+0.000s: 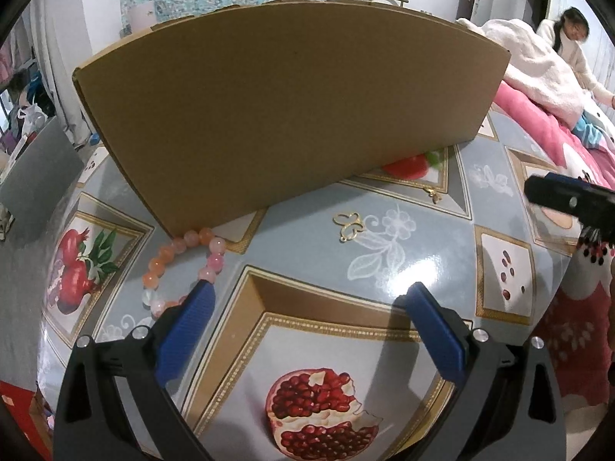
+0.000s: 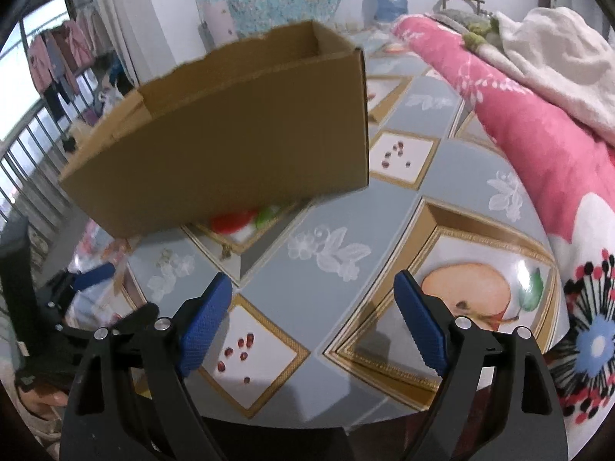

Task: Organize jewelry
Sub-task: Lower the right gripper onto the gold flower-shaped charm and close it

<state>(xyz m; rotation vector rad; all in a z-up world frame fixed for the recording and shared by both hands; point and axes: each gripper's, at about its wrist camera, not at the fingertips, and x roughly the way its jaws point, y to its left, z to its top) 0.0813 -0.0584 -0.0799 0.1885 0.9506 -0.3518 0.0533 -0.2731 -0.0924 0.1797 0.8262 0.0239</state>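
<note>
A bead bracelet (image 1: pixel 184 269) of orange, pink and pale beads lies flat on the table, its far side touching the foot of the open brown cardboard box (image 1: pixel 284 107); a small gold butterfly-shaped piece (image 1: pixel 349 224) (perhaps a pendant) lies apart, right of it

Light: bright, even daylight
Glare: white sheen on the glossy fruit-patterned bench (image 1: pixel 419 269)
Blur: brown cardboard box (image 2: pixel 238 153) smeared in right view
Edges: fisheye bending, dark corners

Black hand-held gripper (image 1: pixel 307 299), blue pads (image 1: pixel 192 326)
</note>
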